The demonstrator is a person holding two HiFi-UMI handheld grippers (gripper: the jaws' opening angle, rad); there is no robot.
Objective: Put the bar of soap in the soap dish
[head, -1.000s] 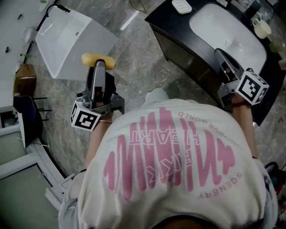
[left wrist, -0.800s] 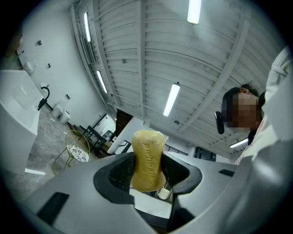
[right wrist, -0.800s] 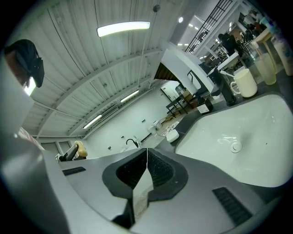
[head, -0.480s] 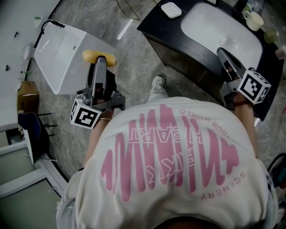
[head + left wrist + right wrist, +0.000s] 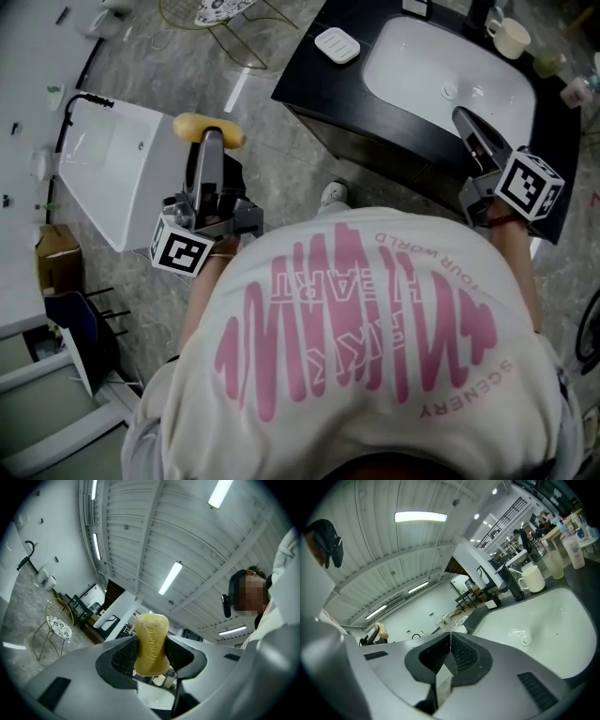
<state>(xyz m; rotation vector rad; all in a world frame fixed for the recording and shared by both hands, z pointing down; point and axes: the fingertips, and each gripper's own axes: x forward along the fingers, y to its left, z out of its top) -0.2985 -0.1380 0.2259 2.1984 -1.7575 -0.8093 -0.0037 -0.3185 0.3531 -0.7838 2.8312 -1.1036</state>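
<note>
My left gripper (image 5: 211,139) is shut on a yellow bar of soap (image 5: 208,127), held out over the grey floor to the left of the black counter (image 5: 314,89). In the left gripper view the soap (image 5: 151,641) stands upright, pinched at its waist between the ribbed pads (image 5: 124,656). The white soap dish (image 5: 337,44) lies on the counter's left end, beside the white sink (image 5: 417,56). It is well ahead and to the right of the soap. My right gripper (image 5: 463,118) hovers over the sink's near rim; its jaws (image 5: 450,641) meet with nothing between them.
A cream mug (image 5: 511,37) and bottles stand behind the sink. A white floor basin (image 5: 108,178) lies left of my left gripper, a wire chair (image 5: 220,14) beyond it, a cardboard box (image 5: 56,248) at far left. My white shirt hides the near floor.
The view has swung toward the counter: sink and soap dish sit lower and nearer the middle, the floor basin has slid left. The left gripper still carries the soap; the right stays over the sink.
</note>
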